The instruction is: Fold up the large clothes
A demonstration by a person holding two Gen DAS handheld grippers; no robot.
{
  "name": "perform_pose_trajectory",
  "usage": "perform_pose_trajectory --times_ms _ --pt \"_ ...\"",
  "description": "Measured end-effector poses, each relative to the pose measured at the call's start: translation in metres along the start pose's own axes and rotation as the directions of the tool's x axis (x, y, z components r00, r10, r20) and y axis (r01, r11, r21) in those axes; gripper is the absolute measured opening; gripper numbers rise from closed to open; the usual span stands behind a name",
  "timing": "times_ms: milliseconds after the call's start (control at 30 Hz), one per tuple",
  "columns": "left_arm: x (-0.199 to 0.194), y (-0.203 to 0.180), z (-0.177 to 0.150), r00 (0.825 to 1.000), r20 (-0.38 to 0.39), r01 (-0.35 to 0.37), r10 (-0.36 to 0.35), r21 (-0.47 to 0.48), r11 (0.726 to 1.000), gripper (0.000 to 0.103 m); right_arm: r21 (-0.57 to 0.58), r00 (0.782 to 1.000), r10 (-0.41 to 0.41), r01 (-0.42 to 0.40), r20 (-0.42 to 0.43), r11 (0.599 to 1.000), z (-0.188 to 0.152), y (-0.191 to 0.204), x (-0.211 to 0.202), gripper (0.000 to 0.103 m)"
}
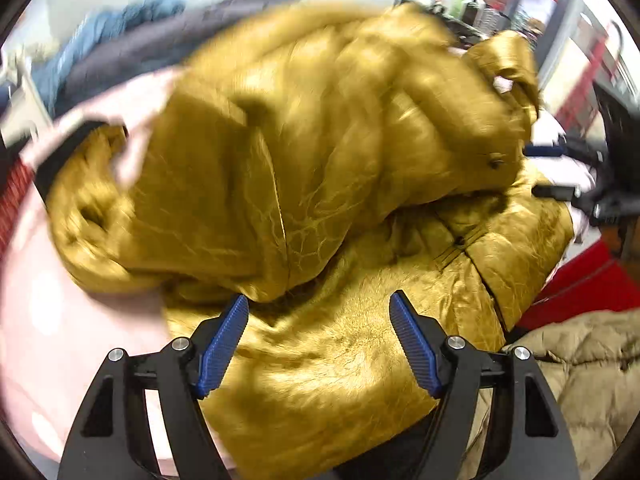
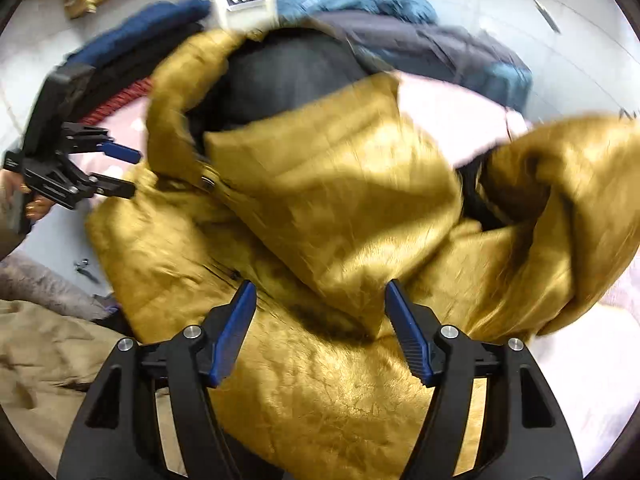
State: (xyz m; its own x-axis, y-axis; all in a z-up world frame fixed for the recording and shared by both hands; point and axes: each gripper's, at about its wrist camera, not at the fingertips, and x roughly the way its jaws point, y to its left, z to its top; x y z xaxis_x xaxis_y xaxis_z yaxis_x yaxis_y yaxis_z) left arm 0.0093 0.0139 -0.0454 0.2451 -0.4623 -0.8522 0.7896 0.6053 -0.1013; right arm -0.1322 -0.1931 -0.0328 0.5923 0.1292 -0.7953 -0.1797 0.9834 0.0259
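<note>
The bulky gold coat (image 1: pixel 304 168) heaps across the pink surface (image 1: pixel 60 320) — little bare room except at its edges. Dark and blue garments (image 2: pixel 420 36) crowd the far side, a tan quilted jacket (image 1: pixel 592 364) the near — between them, only coat.

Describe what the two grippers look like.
Both the left gripper and right gripper have matte black angular frames with triangular cutouts, silver round bolt heads at the pivots, and blue ribbed pads lining the jaws. No cables or markings show.
</note>
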Motion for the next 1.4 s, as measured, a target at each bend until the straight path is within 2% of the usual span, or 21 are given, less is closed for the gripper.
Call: perform_pose_trajectory --times_ms 67,200,233,300,433,533,567,600,733,800,900,1000,1033,1067,1100,1133,1167,1200,1233,1300,1400 --pt "-0.025 0.001 0.013 0.997 0.08 -0.009 0.005 0.053 0.999 0.072 -0.001 0.997 0.041 -0.041 0.062 0.999 0.016 -0.005 -0.019 0.079" --pt "-0.058 0.022 0.049 0.97 0.242 -0.04 0.023 0.065 0.997 0.094 0.033 0.976 0.125 -0.133 0.18 0.991 0.053 -0.024 -0.038 0.093" --pt "-0.058 0.03 0.059 0.962 0.271 -0.044 0.027 0.055 0.998 0.094 0.038 0.974 0.138 -0.147 0.179 0.988 0.061 -0.032 -0.031 0.093" --pt "-0.041 0.05 0.08 0.97 0.241 -0.031 0.026 0.018 0.999 0.094 0.063 0.984 0.123 -0.132 0.126 0.989 0.076 -0.05 -0.008 0.093" --pt "-0.002 0.065 0.097 0.985 0.156 0.083 -0.079 -0.019 0.996 0.094 0.167 0.974 0.228 -0.225 0.004 0.96 0.077 -0.072 0.035 0.092" --pt "0.016 0.054 0.091 0.981 0.128 0.143 -0.143 0.01 0.99 0.094 0.146 0.969 0.236 -0.223 -0.076 0.964 0.068 -0.061 0.057 0.053" --pt "0.02 0.053 0.088 0.976 0.126 0.176 -0.175 0.01 0.984 0.094 0.157 0.968 0.231 -0.214 -0.097 0.964 0.065 -0.057 0.061 0.033" --pt "0.022 0.049 0.083 0.974 0.125 0.19 -0.189 0.011 0.982 0.09 0.162 0.966 0.233 -0.213 -0.111 0.963 0.06 -0.053 0.065 0.024" --pt "0.04 0.039 0.068 0.993 0.059 0.1 -0.102 0.038 0.994 0.03 0.049 0.982 0.159 -0.154 -0.106 0.987 0.059 -0.027 0.066 0.017" --pt "0.038 0.046 0.076 0.996 0.049 0.075 -0.075 0.008 0.997 0.018 0.024 0.989 0.131 -0.13 -0.07 0.991 0.069 -0.027 0.061 0.017" --pt "0.027 0.062 0.105 0.995 0.103 0.006 -0.004 -0.02 1.0 0.013 0.007 0.998 0.06 -0.06 0.007 0.998 0.092 -0.04 0.058 0.015" --pt "0.013 0.079 0.147 0.968 0.201 -0.139 0.149 -0.062 0.988 0.013 0.02 0.992 -0.056 0.054 0.112 0.998 0.135 -0.058 0.052 0.015" --pt "0.012 0.086 0.162 0.954 0.222 -0.185 0.202 -0.094 0.978 0.015 0.071 0.98 -0.112 0.101 0.164 0.992 0.155 -0.071 0.049 0.016" --pt "0.014 0.093 0.177 0.938 0.231 -0.234 0.259 -0.132 0.963 0.019 0.13 0.971 -0.143 0.12 0.194 0.984 0.167 -0.084 0.046 0.03" --pt "0.02 0.1 0.194 0.916 0.226 -0.296 0.33 -0.173 0.939 0.033 0.206 0.961 -0.166 0.121 0.221 0.971 0.182 -0.1 0.046 0.064" --pt "0.025 0.101 0.204 0.898 0.218 -0.345 0.382 -0.188 0.919 0.05 0.279 0.953 -0.194 0.125 0.232 0.952 0.193 -0.115 0.049 0.083" --pt "0.03 0.101 0.213 0.866 0.213 -0.414 0.453 -0.205 0.887 0.06 0.373 0.951 -0.232 0.144 0.202 0.916 0.204 -0.134 0.055 0.09" --pt "0.032 0.1 0.218 0.847 0.214 -0.444 0.487 -0.217 0.869 0.079 0.447 0.952 -0.255 0.156 0.17 0.881 0.209 -0.145 0.059 0.09" --pt "0.031 0.097 0.219 0.844 0.227 -0.438 0.485 -0.229 0.869 0.088 0.508 0.952 -0.257 0.142 0.163 0.85 0.207 -0.153 0.059 0.09" --pt "0.024 0.089 0.211 0.872 0.275 -0.343 0.405 -0.247 0.906 0.094 0.592 0.952 -0.212 0.041 0.223 0.805 0.192 -0.161 0.05 0.09" --pt "0.024 0.076 0.191 0.902 0.277 -0.259 0.332 -0.269 0.928 0.097 0.507 0.94 -0.243 0.092 0.24 0.857 0.168 -0.135 0.041 0.09"
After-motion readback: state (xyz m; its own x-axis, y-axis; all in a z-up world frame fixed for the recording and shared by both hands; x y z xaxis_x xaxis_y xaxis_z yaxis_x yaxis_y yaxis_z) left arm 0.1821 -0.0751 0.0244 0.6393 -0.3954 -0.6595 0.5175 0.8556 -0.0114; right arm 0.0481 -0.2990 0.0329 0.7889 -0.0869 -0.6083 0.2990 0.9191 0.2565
